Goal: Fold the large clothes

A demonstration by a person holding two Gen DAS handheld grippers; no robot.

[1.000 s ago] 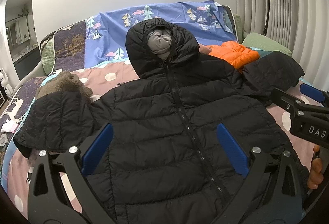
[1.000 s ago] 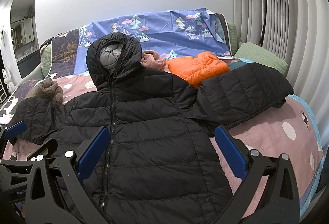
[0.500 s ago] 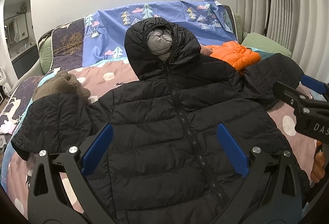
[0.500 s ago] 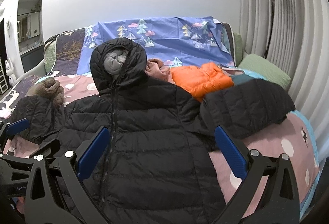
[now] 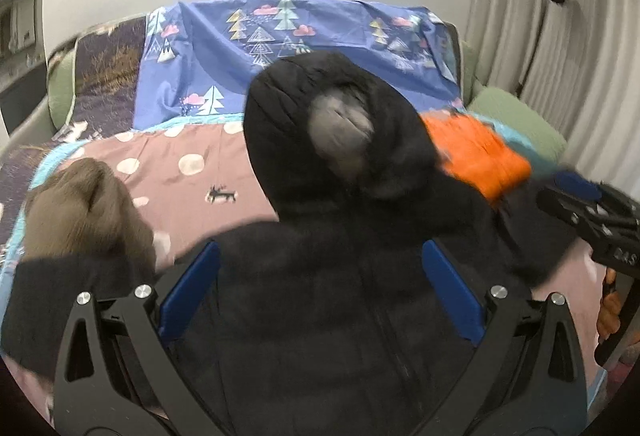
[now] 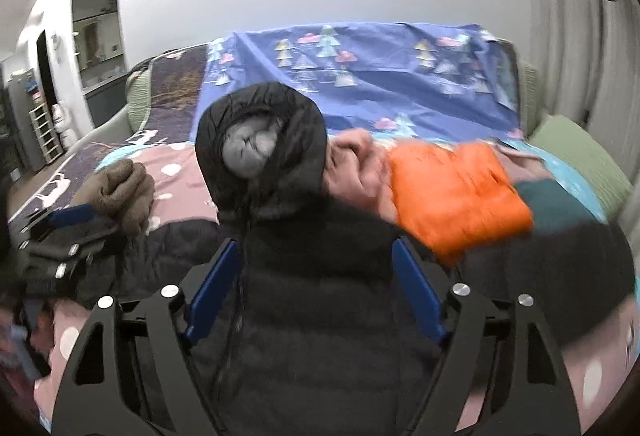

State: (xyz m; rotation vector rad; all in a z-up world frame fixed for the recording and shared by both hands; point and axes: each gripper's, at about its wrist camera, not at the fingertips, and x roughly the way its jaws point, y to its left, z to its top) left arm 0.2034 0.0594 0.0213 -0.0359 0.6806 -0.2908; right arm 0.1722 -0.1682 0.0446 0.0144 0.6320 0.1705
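Closest to me, my left claw point(image 5: 320, 292) is spread wide with nothing between its blue pads point(image 5: 190, 292), hovering over the chest of a black puffer jacket point(image 5: 340, 316). My right claw point(image 6: 316, 288) is likewise released, its blue pads apart above the same jacket point(image 6: 320, 316), close to the zipper line. Both views are blurred by motion.

The jacket lies front-up on a bed point(image 5: 200, 171), spread across a pink bedspread with pale dots. Its sleeves reach out to either side; the one on my left lies against a brown plush toy point(image 5: 80, 207). In the right wrist view, my left claw point(image 6: 68, 232) appears at the left edge, over that sleeve and just beside the plush toy point(image 6: 116, 191). In the left wrist view, my right claw point(image 5: 588, 207) appears at the right edge, over the other sleeve.

Farther away, the jacket's hood point(image 5: 332, 131) lies open, showing a grey lining. Just to its right sits an orange puffer garment point(image 6: 456, 191), with a pink garment point(image 6: 356, 163) between it and the hood.

Behind these, a blue sheet printed with trees point(image 6: 360, 75) drapes over the headboard. A green pillow point(image 6: 580, 151) rests at the far right, near pale curtains point(image 5: 520, 15).
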